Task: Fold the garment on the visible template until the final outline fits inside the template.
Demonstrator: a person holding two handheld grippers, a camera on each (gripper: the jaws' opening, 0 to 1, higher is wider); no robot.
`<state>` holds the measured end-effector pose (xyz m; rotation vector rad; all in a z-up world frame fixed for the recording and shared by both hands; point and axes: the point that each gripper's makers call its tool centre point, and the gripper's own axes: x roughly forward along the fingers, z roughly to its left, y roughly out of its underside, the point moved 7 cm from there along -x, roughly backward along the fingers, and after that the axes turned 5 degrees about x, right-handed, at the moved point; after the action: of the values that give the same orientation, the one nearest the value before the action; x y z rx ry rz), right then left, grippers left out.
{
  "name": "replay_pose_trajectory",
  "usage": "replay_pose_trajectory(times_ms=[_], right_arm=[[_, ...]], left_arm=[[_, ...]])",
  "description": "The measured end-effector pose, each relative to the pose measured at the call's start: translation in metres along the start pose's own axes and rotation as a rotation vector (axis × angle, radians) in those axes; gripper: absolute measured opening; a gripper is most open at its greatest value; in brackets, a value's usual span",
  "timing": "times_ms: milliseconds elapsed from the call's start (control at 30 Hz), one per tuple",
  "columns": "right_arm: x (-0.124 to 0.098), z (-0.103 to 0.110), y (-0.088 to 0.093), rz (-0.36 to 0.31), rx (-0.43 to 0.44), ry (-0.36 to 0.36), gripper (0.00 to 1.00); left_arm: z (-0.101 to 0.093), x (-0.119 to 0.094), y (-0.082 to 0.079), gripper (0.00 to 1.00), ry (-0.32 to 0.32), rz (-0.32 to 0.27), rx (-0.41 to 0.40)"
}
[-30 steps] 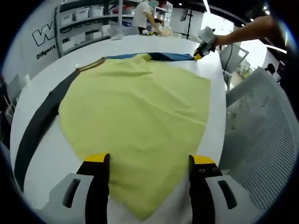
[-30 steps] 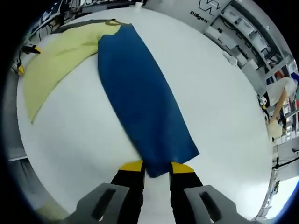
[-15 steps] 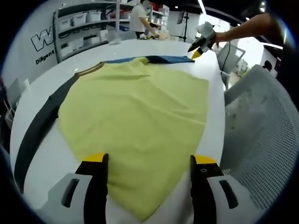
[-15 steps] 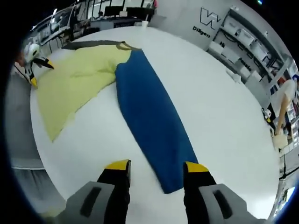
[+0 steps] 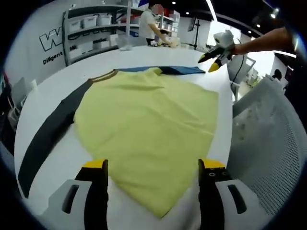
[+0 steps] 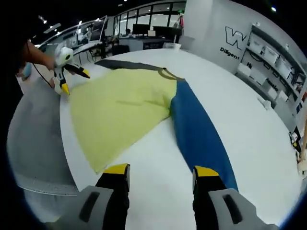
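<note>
While the yellow garment with one blue and one dark sleeve (image 5: pixel 148 129) lies flat on the white round table (image 6: pixel 230 96), I hold both left tongs (image 5: pixel 153 167) and right tongs (image 6: pixel 160 170) released, above it.

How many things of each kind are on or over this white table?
Garment: 1
Grippers, left and right: 2
Total: 3

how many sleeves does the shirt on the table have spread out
2: a blue sleeve stretching from the yellow body toward the right gripper, and a dark grey sleeve running along the table toward the left gripper.
</note>
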<state>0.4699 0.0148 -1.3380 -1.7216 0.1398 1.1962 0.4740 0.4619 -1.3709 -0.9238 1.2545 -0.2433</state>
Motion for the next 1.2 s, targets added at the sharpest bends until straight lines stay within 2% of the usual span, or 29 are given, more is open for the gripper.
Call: replay_pose_trajectory(times_ms=[167,233,267,367,467,567,633,667,700,767,967,1100,1200], right_arm=[[0.003,0.026,-0.002,-0.021,-0.005,-0.081,0.45],[0.006,0.035,-0.001,-0.021,-0.036,-0.105,0.44],[0.008,0.042,0.001,0.001,-0.077,-0.120,0.43],[0.013,0.058,0.003,0.012,-0.081,-0.146,0.37],[0.019,0.065,0.007,0.022,-0.080,-0.155,0.35],[0.024,0.076,0.010,0.031,-0.091,-0.178,0.33],[0.028,0.084,0.011,0.038,-0.104,-0.188,0.32],[0.032,0.088,0.012,0.042,-0.111,-0.195,0.31],[0.034,0.090,0.013,0.045,-0.115,-0.197,0.30],[0.039,0.094,0.016,0.057,-0.119,-0.197,0.29],[0.042,0.104,0.026,0.095,-0.106,-0.196,0.18],[0.038,0.109,0.030,0.083,-0.073,-0.196,0.18],[0.036,0.113,0.032,0.080,-0.077,-0.189,0.16]], left_arm=[[-0.003,-0.010,0.006,0.67,0.030,-0.006,0.000],[-0.009,-0.012,0.010,0.63,0.050,0.012,0.023],[-0.012,-0.012,0.013,0.61,0.058,0.029,0.061],[-0.021,-0.012,0.017,0.54,0.076,0.045,0.125],[-0.023,-0.008,0.021,0.49,0.081,0.061,0.105],[-0.027,-0.006,0.025,0.38,0.089,0.095,0.099],[-0.030,-0.006,0.029,0.32,0.083,0.108,0.131],[-0.031,-0.006,0.031,0.31,0.068,0.120,0.149],[-0.030,-0.006,0.029,0.30,0.066,0.106,0.193],[-0.030,-0.006,0.031,0.30,0.063,0.115,0.126],[-0.031,-0.007,0.031,0.27,0.067,0.139,0.146],[-0.031,-0.008,0.031,0.27,0.062,0.154,0.130],[-0.030,-0.009,0.033,0.27,0.063,0.143,0.126]])
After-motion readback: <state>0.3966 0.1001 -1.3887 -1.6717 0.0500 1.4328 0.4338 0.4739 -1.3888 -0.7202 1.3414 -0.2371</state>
